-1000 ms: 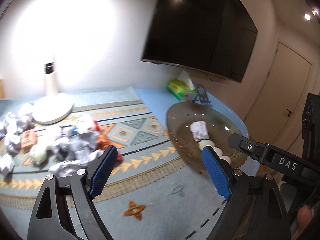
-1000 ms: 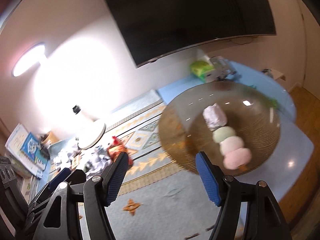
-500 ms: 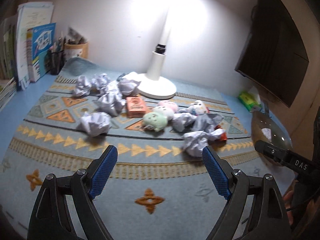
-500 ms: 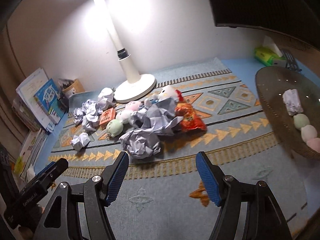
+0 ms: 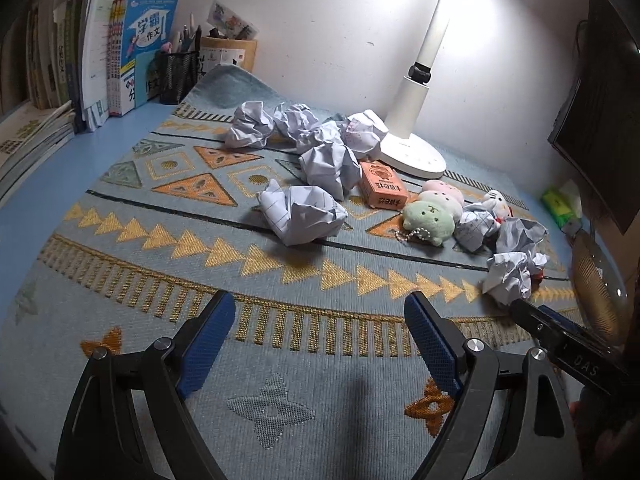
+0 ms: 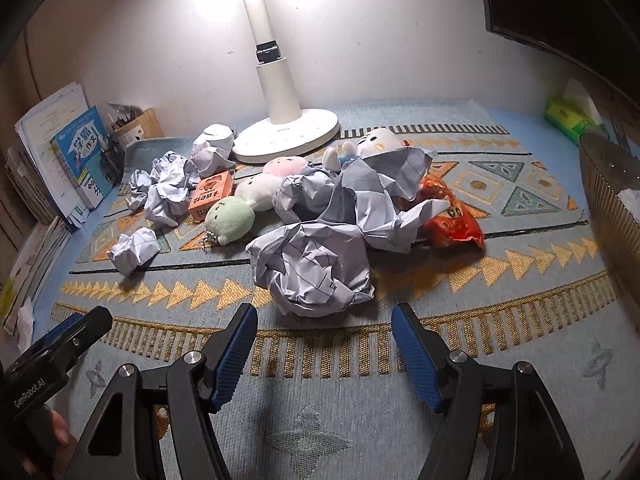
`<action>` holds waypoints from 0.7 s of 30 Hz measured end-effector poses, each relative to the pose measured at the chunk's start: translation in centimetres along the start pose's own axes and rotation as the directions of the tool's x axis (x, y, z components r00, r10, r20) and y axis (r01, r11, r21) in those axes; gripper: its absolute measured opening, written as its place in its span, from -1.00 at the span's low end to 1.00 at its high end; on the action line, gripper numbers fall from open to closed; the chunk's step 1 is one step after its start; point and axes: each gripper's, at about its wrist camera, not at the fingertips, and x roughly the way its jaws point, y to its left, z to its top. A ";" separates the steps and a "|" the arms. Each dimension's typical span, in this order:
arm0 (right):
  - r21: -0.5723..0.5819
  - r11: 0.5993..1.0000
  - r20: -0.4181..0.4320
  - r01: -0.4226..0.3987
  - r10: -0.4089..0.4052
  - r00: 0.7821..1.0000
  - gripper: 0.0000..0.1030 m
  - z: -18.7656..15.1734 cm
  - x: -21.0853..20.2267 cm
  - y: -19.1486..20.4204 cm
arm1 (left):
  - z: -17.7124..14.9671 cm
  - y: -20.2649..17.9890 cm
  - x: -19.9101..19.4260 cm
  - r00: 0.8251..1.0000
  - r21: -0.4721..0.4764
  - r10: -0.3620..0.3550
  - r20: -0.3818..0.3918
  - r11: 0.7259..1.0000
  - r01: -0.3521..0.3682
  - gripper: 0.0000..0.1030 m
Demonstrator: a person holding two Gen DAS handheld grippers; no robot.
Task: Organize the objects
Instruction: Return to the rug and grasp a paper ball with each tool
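Crumpled paper ball [image 6: 314,270] just ahead of right gripper [image 6: 325,344] (spread, empty), left gripper [image 5: 320,340] spread too

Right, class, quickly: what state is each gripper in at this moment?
Left gripper: open, holding nothing.
Right gripper: open, holding nothing.

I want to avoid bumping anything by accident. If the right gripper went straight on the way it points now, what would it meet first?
Most likely the big crumpled paper ball, lying just beyond the open right gripper, roughly centred between its fingers. Depth is uncertain; it might touch the mat first.

Lamp-lit white wall [image 5: 340,40], patterned mat [image 5: 160,240]
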 end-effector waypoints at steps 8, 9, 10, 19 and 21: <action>0.033 0.999 -0.029 -0.019 0.020 0.999 0.33 1.5 1.6 -0.5 | 1.1 0.5 1.1 0.999 -0.047 0.010 -0.032 0.999 -0.011 0.67; 0.020 1.000 -0.026 -0.022 0.023 0.999 0.33 1.6 1.7 -0.2 | 1.6 0.8 1.6 0.999 -0.064 0.002 -0.038 0.998 -0.004 0.67; 0.007 1.000 -0.024 -0.021 0.021 1.000 0.33 1.7 1.8 0.2 | 2.2 0.9 2.2 0.999 -0.072 0.016 -0.047 0.997 -0.019 0.67; -0.010 0.998 -0.056 -0.057 0.057 0.997 0.33 2.2 3.0 0.8 | 5.8 1.0 7.3 0.993 -0.065 0.042 -0.111 0.997 -0.049 0.62; -0.012 0.998 -0.062 -0.055 0.054 0.997 0.41 2.2 3.1 0.9 | 5.9 1.0 7.4 0.995 -0.064 0.037 -0.096 0.997 -0.043 0.56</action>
